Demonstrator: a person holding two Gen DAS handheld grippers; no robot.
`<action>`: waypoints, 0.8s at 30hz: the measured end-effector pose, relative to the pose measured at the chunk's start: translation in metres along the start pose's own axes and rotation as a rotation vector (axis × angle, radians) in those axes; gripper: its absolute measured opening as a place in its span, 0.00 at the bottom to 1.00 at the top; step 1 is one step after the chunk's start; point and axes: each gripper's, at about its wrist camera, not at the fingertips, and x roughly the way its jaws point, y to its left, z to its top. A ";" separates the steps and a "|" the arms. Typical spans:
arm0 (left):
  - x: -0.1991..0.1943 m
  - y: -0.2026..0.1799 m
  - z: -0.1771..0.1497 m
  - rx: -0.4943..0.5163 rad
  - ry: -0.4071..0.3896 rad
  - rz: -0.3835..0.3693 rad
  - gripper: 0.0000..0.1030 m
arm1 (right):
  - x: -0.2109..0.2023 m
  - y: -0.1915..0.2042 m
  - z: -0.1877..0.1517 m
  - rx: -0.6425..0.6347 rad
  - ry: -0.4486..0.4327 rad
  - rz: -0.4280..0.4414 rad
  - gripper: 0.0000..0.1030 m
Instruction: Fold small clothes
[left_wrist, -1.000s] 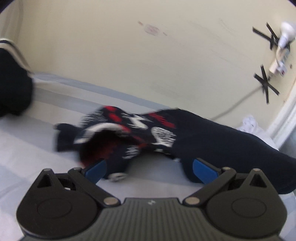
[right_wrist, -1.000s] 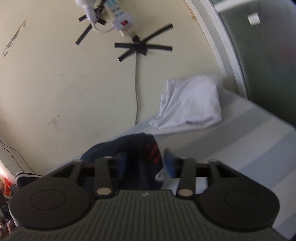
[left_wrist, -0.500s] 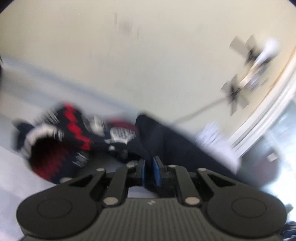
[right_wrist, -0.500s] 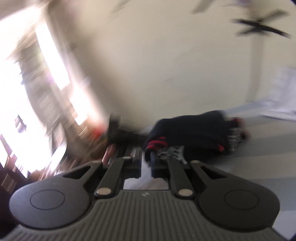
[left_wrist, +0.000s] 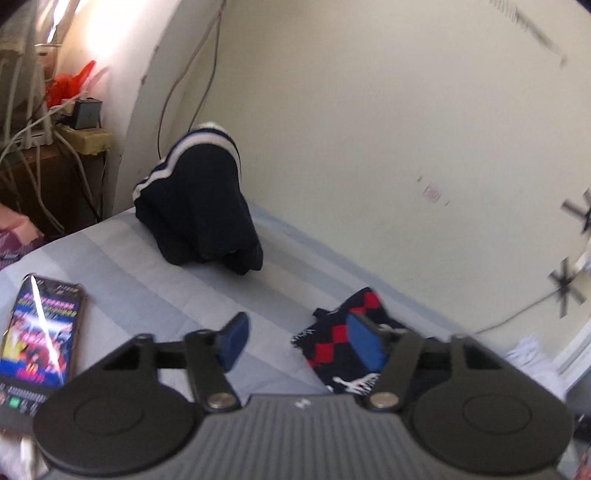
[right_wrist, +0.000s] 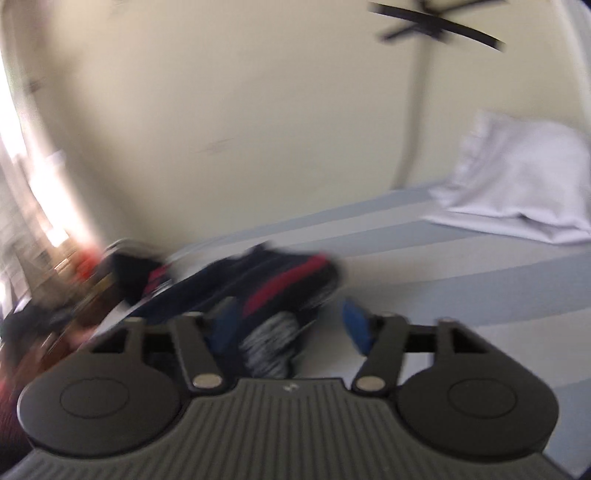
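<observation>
The patterned garment (left_wrist: 345, 334), dark navy with red diamonds and white figures, lies bunched on the striped bed sheet (left_wrist: 155, 280) at the lower right of the left wrist frame, partly hidden behind the right blue pad of the left tongs (left_wrist: 299, 345). Those tongs are spreading apart and hold nothing; only bare sheet shows between the pads. In the right wrist frame the same garment (right_wrist: 280, 284) sits at lower centre, badly blurred, with part of it reaching into the gap of the right tongs (right_wrist: 291, 325). These too are opening, and the pads do not appear to press the cloth, so it looks let go.

Judging by the lumpy heap, the fold is not yet tidy. To do the step well, I would first spread the cloth flat, then pinch two matching corners or the hem edge, one per tongs, lift just enough to clear the sheet, and lay one half squarely over the other before releasing.

Further out, a dark garment with white stripes (left_wrist: 199, 206) rests against the wall at upper centre, well apart. A phone (left_wrist: 38, 332) with a lit screen lies at the left edge, and a white cloth (right_wrist: 517, 184) lies at the right of the right wrist frame
</observation>
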 end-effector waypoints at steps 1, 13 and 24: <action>0.016 -0.004 0.002 0.020 0.020 0.012 0.81 | 0.011 -0.006 0.002 0.024 -0.006 -0.019 0.77; 0.133 -0.079 -0.003 0.162 0.257 -0.013 0.10 | 0.071 0.002 0.004 0.181 0.084 -0.096 0.12; -0.083 -0.037 0.039 0.055 -0.171 -0.204 0.12 | -0.149 0.133 0.059 -0.299 -0.349 -0.099 0.11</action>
